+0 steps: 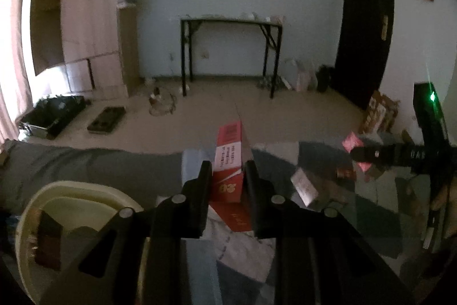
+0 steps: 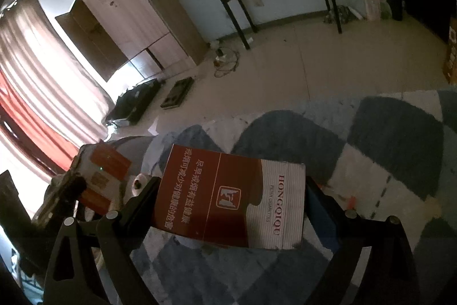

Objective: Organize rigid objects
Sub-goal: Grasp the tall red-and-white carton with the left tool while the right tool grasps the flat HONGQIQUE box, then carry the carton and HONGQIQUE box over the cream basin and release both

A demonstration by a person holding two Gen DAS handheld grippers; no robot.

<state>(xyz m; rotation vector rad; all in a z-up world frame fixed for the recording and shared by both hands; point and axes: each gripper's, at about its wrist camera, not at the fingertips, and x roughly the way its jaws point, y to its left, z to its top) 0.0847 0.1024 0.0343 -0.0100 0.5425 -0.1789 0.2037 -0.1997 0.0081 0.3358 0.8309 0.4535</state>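
Note:
My left gripper (image 1: pixel 227 166) is shut on a red and white cigarette box (image 1: pixel 230 156), held edge-on above the checkered cloth (image 1: pixel 242 250). A cream bin (image 1: pixel 57 205) with a dark red box (image 1: pixel 48 245) inside sits at the lower left. My right gripper (image 2: pixel 231 190) is shut on a wide brown and white cigarette carton (image 2: pixel 231 196), held flat above the cloth (image 2: pixel 385 139). The right gripper also shows in the left wrist view (image 1: pixel 400 155), at the right. The left gripper with its red box (image 2: pixel 105 176) shows at the left of the right wrist view.
Several small boxes (image 1: pixel 305 187) lie on the cloth to the right. A black-legged table (image 1: pixel 231 22) stands at the far wall, a wooden wardrobe (image 1: pixel 91 19) at the left, a dark door (image 1: pixel 365 27) at the right. A black case (image 1: pixel 54 113) lies on the floor.

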